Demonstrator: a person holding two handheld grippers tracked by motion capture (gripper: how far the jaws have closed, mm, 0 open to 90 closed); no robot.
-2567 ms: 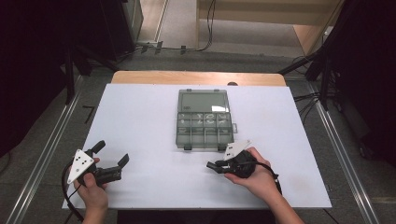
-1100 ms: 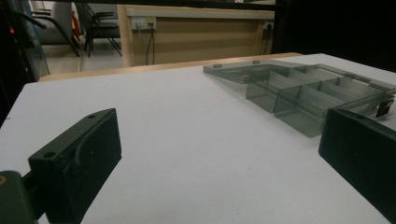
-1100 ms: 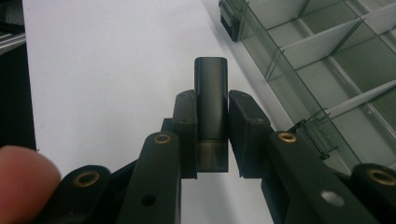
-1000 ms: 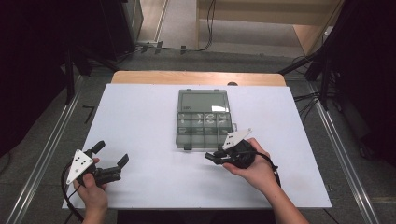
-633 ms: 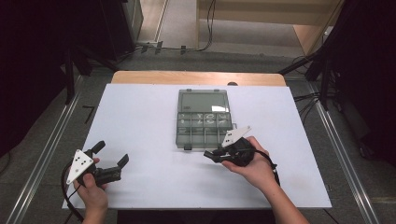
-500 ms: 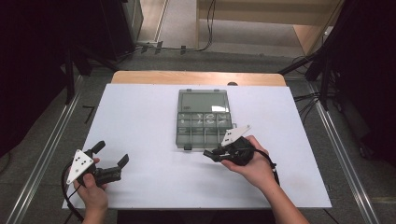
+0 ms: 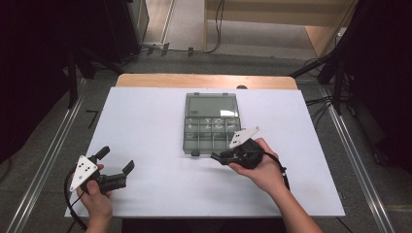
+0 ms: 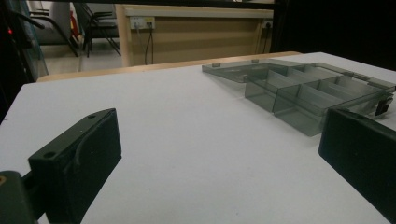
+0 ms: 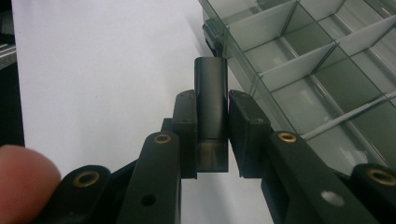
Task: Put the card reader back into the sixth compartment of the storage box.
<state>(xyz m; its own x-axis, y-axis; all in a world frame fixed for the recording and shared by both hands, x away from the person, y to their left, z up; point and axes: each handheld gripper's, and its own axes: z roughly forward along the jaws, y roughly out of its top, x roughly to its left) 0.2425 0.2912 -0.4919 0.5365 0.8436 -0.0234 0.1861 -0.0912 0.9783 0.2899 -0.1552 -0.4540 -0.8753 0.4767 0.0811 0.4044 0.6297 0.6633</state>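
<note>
- Gripping a short dark cylinder [image 9: 211,112] in the right gripper [image 7: 224,157], jaws clamped tight on both its sides, with the top of the piece poking out past the fingertips.
- Hovering that cylinder just off the near edge of the clear compartment box [image 7: 212,125], close to its near-left corner; in the right gripper view the small latch tab [image 9: 211,36] is sitting right behind the piece.
- Sitting roughly mid-bench, the box, lid flipped open flat toward the far edge, dividers showing through the smoky plastic.
- Looking mostly empty in the near row of compartments; a few small bits maybe lying in the far row, too tiny to call from the high view.
- Resting near the near-left corner of the white bench [image 7: 145,126], the left gripper [image 7: 116,167], jaws spread wide and holding nothing, well apart from the box.
- Wrapping a hand [image 7: 262,170] around the right gripper, cable trailing back toward the near edge.
</note>
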